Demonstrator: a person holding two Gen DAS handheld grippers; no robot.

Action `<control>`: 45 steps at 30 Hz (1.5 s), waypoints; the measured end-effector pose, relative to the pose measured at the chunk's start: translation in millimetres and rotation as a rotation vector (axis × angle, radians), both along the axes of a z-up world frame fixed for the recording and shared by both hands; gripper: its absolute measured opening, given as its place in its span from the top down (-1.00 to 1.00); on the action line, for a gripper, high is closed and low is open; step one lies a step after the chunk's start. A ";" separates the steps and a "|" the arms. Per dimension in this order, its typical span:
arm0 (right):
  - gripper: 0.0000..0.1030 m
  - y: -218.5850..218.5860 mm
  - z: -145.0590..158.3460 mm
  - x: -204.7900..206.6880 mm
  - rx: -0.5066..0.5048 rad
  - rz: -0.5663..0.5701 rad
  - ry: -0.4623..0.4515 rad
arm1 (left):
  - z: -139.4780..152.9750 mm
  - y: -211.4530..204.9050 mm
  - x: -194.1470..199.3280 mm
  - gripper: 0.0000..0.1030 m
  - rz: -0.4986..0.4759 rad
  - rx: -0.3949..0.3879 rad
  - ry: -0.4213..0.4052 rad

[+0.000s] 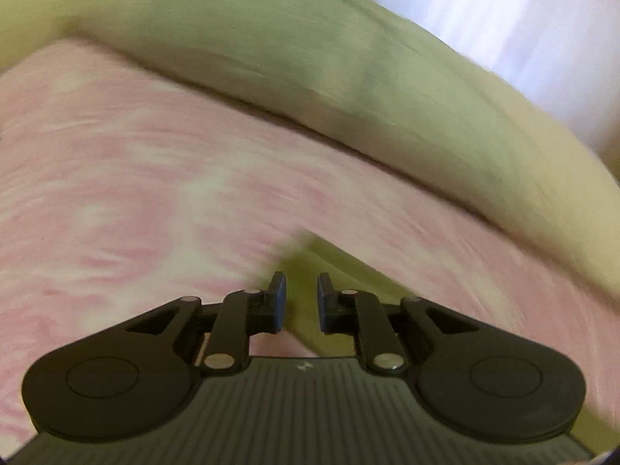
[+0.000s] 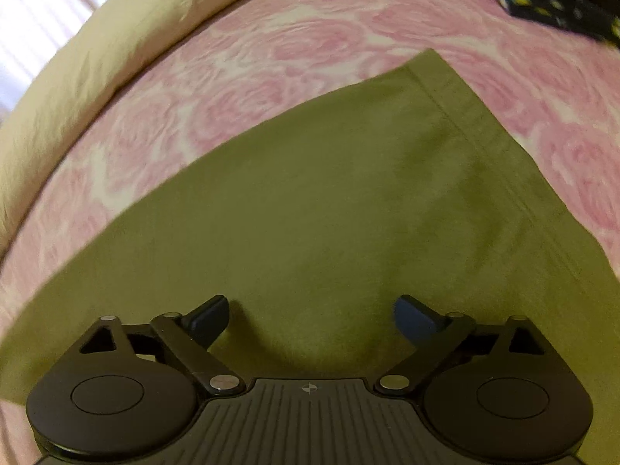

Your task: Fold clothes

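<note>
Right tool (image 2: 312, 319) hovers w/ jaws spread wide over the olive cloth (image 2: 310, 193), lying flat on the pink rose bedsheet (image 2: 271, 46), while left tool (image 1: 301, 302), narrowly parted & empty, sits at the cloth's corner.

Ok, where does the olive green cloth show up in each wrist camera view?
Left wrist: a corner of the olive green cloth low at centre, between the slightly parted fingers of the left gripper.
Right wrist: it fills the middle and bottom, under the open right gripper.
Shared landmark: the pink rose bedspread.
</note>
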State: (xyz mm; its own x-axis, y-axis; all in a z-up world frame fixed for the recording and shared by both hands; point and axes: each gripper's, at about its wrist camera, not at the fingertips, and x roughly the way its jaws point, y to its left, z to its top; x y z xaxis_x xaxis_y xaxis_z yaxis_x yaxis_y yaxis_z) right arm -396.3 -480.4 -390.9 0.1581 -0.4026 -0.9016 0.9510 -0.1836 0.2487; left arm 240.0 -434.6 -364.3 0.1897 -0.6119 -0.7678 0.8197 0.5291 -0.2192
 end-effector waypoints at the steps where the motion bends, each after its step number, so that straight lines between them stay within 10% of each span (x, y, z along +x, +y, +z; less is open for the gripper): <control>1: -0.87 0.8 0.1 0.9 0.000 0.010 0.006 | -1.0 -8.9 -11.4 0.77 -0.068 0.014 -0.013; 7: -0.87 -0.4 1.3 -6.7 0.007 0.007 -0.039 | -11.2 -39.4 18.1 0.64 0.077 0.023 -0.015; 14: -0.87 3.3 2.6 -5.5 -0.019 -0.030 -0.042 | -19.9 -68.4 54.6 0.49 -0.020 0.106 -0.068; 17: -0.88 2.1 2.5 -4.1 -0.019 -0.046 -0.033 | -23.6 -73.2 55.6 1.00 -0.091 0.097 -0.062; 20: -0.88 -0.5 1.9 -2.2 -0.008 -0.039 -0.019 | -27.3 -78.0 56.6 1.00 -0.161 0.087 -0.056; 32: -0.94 -2.0 -0.4 5.7 0.003 -0.009 0.021 | -18.7 -55.1 50.6 0.78 0.109 -0.008 -0.318; 38: -0.94 -1.4 1.1 3.2 -0.002 -0.013 0.008 | -27.5 -41.5 -5.1 0.80 -0.312 0.054 -0.216; 45: -0.85 17.8 25.1 -15.0 -0.067 0.060 0.124 | -13.3 19.2 16.8 0.85 0.056 0.099 -0.288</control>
State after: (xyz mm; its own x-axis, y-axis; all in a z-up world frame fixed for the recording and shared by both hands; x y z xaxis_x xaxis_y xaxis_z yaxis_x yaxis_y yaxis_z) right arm -411.3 -462.6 -365.8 0.0728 -0.4557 -0.8872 0.9839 -0.1127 0.1386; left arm 256.7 -415.4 -377.6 0.4398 -0.5193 -0.7327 0.8094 0.5828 0.0727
